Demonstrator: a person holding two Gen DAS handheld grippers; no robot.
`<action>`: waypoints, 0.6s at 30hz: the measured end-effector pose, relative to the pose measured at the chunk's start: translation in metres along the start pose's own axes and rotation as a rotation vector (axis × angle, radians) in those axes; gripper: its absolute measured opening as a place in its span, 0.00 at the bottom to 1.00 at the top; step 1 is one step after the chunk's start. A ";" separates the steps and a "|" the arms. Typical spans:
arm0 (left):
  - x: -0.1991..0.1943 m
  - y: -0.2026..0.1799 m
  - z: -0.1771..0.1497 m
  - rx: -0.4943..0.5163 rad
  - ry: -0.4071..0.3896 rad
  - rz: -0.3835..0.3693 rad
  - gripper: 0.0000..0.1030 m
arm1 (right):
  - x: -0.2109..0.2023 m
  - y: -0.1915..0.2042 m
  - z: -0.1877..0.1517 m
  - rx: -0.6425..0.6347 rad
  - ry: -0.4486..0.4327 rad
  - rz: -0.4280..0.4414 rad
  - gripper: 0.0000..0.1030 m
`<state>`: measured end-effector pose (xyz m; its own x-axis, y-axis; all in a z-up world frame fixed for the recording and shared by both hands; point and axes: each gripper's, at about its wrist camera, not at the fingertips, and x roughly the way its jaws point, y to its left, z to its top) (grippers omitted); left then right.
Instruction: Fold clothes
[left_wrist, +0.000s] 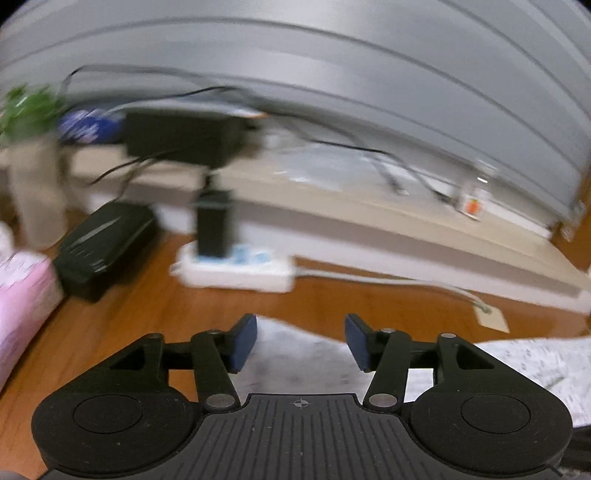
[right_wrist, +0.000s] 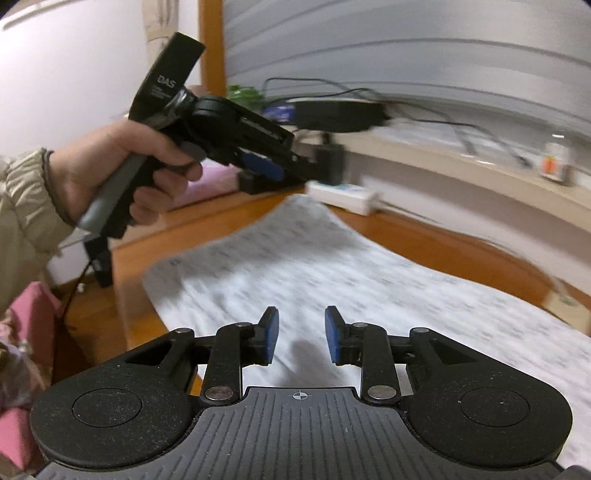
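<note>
— Nearest the right wrist camera, what do you see?

— One right gripper (right_wrist: 301, 336), its two blue pads (right_wrist: 272, 334) standing apart with a clear gap and nothing between them. It hangs over the one garment (right_wrist: 332, 266), a white cloth with a fine grey print, lying spread flat on the wooden table (right_wrist: 424, 236).

— And the other gripper?

— The left gripper (left_wrist: 301, 341) shows in its own camera with both blue-padded fingers (left_wrist: 245, 341) wide apart, empty. Below them is a corner of the same cloth (left_wrist: 295, 354), its edge running off to the right over the wood (left_wrist: 147, 302). From the right camera you also see this gripper from the side (right_wrist: 295, 164), raised above the far left corner of the cloth, gripped by one left hand (right_wrist: 122, 166) in a beige padded sleeve (right_wrist: 26, 206).

— What sits beyond the cloth?

— One white power strip (left_wrist: 232, 269) with a black plug block (left_wrist: 214, 221) standing in it, near the far edge of the table. Left of it, one flat black case (left_wrist: 103, 247), and one pink pack (left_wrist: 22, 291) at the left border. One small tan tag (left_wrist: 493, 319) lies on the wood to the right, on a white cord.

— Further back?

— A pale ledge (left_wrist: 369, 206) carrying one black box (left_wrist: 181, 136) with several dark cables, one green plant (left_wrist: 26, 107), blurred, and one small bottle (left_wrist: 474, 199) with an orange label. Behind all that, grey slatted blinds (left_wrist: 332, 55).
</note>
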<state>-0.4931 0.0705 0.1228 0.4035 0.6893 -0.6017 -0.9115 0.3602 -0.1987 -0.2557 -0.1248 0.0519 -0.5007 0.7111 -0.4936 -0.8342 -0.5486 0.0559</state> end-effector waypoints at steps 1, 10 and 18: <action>0.003 -0.012 0.001 0.017 -0.001 -0.017 0.55 | -0.011 -0.008 -0.007 0.008 0.001 -0.019 0.28; 0.060 -0.145 -0.002 0.176 0.035 -0.213 0.56 | -0.120 -0.071 -0.083 0.080 0.029 -0.281 0.30; 0.120 -0.266 -0.016 0.313 0.103 -0.356 0.60 | -0.169 -0.092 -0.131 0.129 0.055 -0.361 0.33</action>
<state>-0.2030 0.0474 0.0912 0.6616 0.4288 -0.6152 -0.6440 0.7451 -0.1733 -0.0645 -0.2521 0.0168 -0.1596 0.8220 -0.5467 -0.9784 -0.2052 -0.0229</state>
